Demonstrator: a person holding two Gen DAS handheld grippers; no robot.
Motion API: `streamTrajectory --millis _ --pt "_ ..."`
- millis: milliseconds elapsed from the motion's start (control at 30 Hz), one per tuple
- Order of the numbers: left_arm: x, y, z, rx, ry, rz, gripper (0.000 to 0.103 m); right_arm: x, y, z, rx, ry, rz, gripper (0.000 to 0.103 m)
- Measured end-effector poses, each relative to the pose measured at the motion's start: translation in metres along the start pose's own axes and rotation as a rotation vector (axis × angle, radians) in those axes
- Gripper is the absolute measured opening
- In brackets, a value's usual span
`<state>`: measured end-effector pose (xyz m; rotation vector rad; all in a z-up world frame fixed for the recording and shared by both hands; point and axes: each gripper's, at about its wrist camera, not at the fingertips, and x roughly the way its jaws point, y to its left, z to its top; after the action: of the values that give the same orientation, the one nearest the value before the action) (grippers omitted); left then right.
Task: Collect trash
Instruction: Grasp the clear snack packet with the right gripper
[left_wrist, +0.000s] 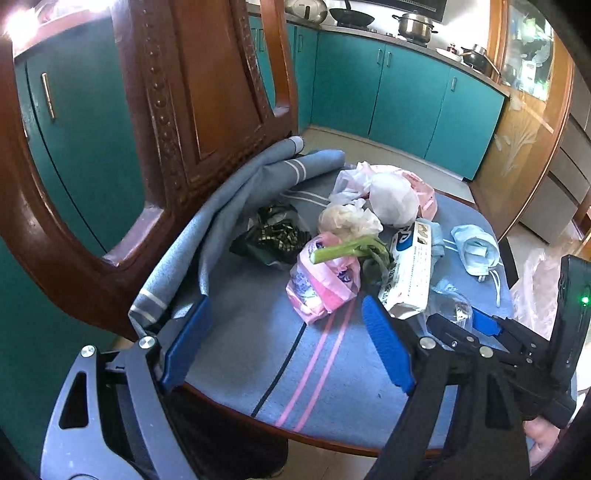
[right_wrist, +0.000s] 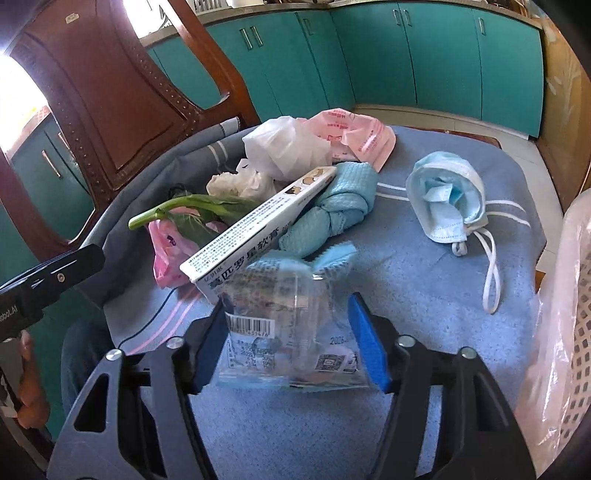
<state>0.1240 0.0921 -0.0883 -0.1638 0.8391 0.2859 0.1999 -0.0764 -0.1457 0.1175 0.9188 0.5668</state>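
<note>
Blue striped cloth covers the wooden chair seat where the trash sits. My right gripper has its blue pads on either side of a clear plastic wrapper with a barcode; the pads look close against its edges, but I cannot tell whether they are actually clamping it. My left gripper hangs spread wide over the near part of the seat with nothing between its fingers.

Just beyond the wrapper lies a white ointment box, tilted, leaning on a knotted light-blue cloth. Left of the box a green vegetable stalk rests on a crumpled pink plastic bag. Behind these are a tied white plastic bag, bulging with contents I cannot make out, and a second pink bag touching it. A dark patterned wrapper lies toward the chair back. A blue face mask sits apart on the right, its ear loops trailing.

At my far right edge, a perforated white basket lined with a clear plastic bag stands beside the chair; its inside is out of my view.
</note>
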Motion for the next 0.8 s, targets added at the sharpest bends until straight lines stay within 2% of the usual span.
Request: streamTrajectory --millis 200,600,800 --pt "-0.002 -0.003 -0.002 0.013 -0.003 0.004 0.084 -0.007 0.001 -0.002 -0.018 -0.004 -0.005 0.048" --pt "0.009 -0.007 -0.007 0.029 0.018 0.015 0.085 -0.028 -0.015 -0.002 0.011 -0.023 -0.077 0.047" --pt "0.026 -0.014 -0.014 0.025 0.055 -0.022 0.085 -0.03 -0.021 -0.003 0.032 -0.021 -0.093 0.047"
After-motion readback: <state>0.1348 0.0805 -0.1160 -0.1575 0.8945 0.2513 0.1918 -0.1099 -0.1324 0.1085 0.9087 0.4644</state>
